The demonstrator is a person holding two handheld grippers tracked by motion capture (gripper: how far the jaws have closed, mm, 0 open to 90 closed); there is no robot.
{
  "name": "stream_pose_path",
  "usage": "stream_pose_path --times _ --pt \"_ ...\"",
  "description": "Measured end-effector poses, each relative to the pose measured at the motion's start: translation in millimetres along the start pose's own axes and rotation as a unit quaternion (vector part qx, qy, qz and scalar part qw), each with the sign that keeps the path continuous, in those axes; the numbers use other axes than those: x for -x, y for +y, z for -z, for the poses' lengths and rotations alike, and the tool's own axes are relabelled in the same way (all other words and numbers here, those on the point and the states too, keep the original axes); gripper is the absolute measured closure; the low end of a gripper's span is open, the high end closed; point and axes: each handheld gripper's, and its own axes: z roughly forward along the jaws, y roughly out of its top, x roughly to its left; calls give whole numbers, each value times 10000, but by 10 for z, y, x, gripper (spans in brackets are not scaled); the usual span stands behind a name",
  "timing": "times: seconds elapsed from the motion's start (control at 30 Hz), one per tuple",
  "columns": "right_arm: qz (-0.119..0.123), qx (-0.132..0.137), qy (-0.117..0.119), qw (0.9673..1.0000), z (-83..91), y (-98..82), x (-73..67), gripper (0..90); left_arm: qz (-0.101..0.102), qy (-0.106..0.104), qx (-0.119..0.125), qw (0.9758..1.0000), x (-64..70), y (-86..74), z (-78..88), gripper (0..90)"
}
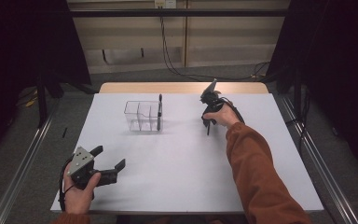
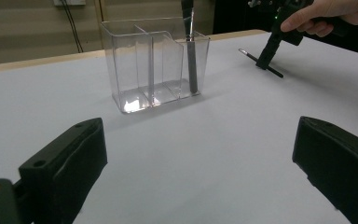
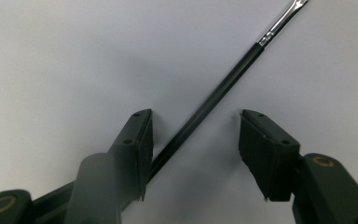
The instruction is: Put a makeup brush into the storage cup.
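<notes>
Black-handled brush [image 3: 214, 95] lies flat, metal ferrule pointing upper-right.

The person wears a rust-orange long sleeve [image 1: 256, 172] on the right arm, and a bit of the same orange shows at the left cuff. Each hand-held gripper is black. The left hand-held gripper [image 1: 109, 161] has a grey three-cornered plate [image 1: 81, 160] on top with small dark dots, and a black cable [image 1: 63, 186] loops from it. Its two jaws are thick black blocks with small screw holes. The right hand-held gripper [image 3: 193, 154] has flat black pads and brass-coloured rings near its joints.
</notes>
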Motion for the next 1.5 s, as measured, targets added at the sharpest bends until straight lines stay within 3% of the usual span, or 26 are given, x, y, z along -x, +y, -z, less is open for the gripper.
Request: stream_pose_path --times 0.17,0.3,0.6,1.23,1.5 --pt "5 10 19 10000 5 -9 2 482 22 11 4 10000 0 -3 -3 29" --pt "16 -46 44 10000 20 -10 -20 599 16 5 -12 10000 0 -5 7 29" --pt "-77 -217 41 9997 33 -20 -57 711 -3 2 -19 10000 0 -5 9 29" --pt "-205 -274 185 9992 38 -52 -31 866 33 27 -55 10000 -10 -14 5 29" --pt "-165 -180 164 9996 41 -73 -33 868 43 28 -66 10000 -12 -15 -5 29"
